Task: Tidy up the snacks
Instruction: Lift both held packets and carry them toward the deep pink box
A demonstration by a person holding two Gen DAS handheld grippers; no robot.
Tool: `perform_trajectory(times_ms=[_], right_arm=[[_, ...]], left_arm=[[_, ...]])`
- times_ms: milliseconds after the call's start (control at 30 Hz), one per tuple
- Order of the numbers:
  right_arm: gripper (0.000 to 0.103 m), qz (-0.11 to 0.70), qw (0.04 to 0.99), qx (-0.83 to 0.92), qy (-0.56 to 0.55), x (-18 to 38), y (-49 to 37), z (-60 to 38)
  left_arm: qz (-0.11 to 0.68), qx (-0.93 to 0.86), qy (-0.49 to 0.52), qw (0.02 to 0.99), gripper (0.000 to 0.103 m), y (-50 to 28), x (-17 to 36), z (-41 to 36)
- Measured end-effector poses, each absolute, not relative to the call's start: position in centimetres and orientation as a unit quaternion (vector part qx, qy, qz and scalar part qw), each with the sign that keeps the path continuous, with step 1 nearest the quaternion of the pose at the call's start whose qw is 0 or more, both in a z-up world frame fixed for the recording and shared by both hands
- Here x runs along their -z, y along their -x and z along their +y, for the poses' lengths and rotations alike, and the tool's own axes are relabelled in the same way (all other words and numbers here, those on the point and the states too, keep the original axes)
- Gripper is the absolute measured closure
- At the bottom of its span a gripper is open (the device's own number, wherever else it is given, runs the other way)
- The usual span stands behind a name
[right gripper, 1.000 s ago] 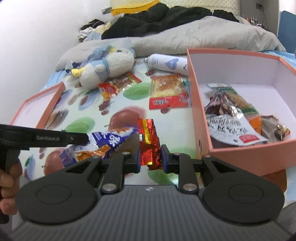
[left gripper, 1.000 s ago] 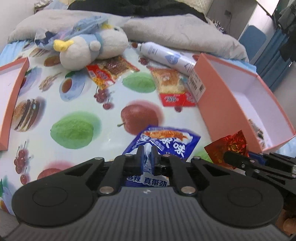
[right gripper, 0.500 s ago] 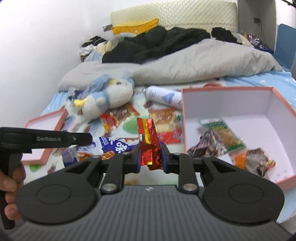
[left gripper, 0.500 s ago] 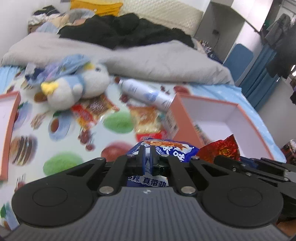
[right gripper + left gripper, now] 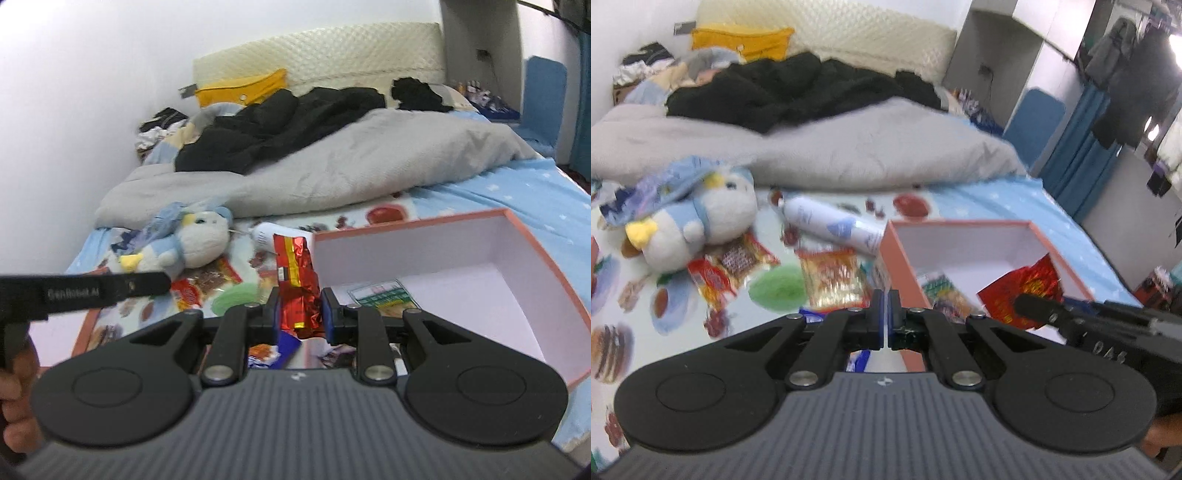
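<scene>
My left gripper [image 5: 885, 319] is shut on a blue snack packet [image 5: 857, 360], which hangs mostly hidden below the fingers; it also shows in the right wrist view [image 5: 275, 350]. My right gripper [image 5: 300, 314] is shut on a red foil snack packet [image 5: 297, 284], also seen in the left wrist view [image 5: 1023, 290]. Both are raised near the near-left rim of the open salmon box [image 5: 905, 269] [image 5: 546, 266], which holds a green snack packet [image 5: 384, 295]. An orange packet [image 5: 834, 275] and a red packet [image 5: 727, 266] lie on the fruit-print sheet.
A plush penguin [image 5: 694, 218] and a white spray can [image 5: 834, 225] lie behind the snacks. A grey duvet [image 5: 849, 147] with dark clothes fills the back of the bed. The box lid [image 5: 59, 332] lies at left.
Both grippers have lifted with their packets and moved toward the salmon box; the views have tilted up to show more of the bed. The blue packet now hangs below the left fingers.
</scene>
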State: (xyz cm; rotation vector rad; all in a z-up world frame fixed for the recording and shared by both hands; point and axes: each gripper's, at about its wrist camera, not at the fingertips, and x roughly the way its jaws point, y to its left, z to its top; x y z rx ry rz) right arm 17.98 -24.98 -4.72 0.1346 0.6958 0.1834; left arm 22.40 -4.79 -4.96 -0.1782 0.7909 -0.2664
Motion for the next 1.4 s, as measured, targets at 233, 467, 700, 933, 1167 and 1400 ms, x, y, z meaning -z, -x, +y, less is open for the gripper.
perform_trajectory(times_ms=[233, 467, 700, 933, 1167, 1400], right_arm=[[0.078, 0.364, 0.924, -0.081, -0.085, 7.6, -17.3, -26.3], [0.078, 0.369, 0.921, -0.083, -0.094, 8.8, -16.8, -26.5], [0.078, 0.377, 0.918, -0.087, -0.091, 9.6, -16.8, -26.5], [0.078, 0.386, 0.913, -0.086, -0.097, 10.6, -16.8, -26.5], [0.078, 0.390, 0.912, -0.087, -0.096, 10.9, -16.7, -26.4], [0.078, 0.389, 0.913, -0.083, -0.094, 11.0, -16.9, -26.2]], left_arm=[[0.424, 0.122, 0.071, 0.895, 0.100, -22.3, 9.2, -5.0], [0.472, 0.102, 0.037, 0.875, 0.075, -23.4, 14.3, -4.0], [0.499, 0.108, 0.006, 0.860, 0.016, -24.5, 19.0, -3.7], [0.508, 0.122, -0.039, 0.852, 0.012, -25.7, 22.4, -4.8], [0.519, 0.105, -0.060, 0.846, 0.013, -27.4, 25.1, -5.7], [0.508, 0.083, -0.041, 0.856, 0.039, -28.0, 24.7, -6.0]])
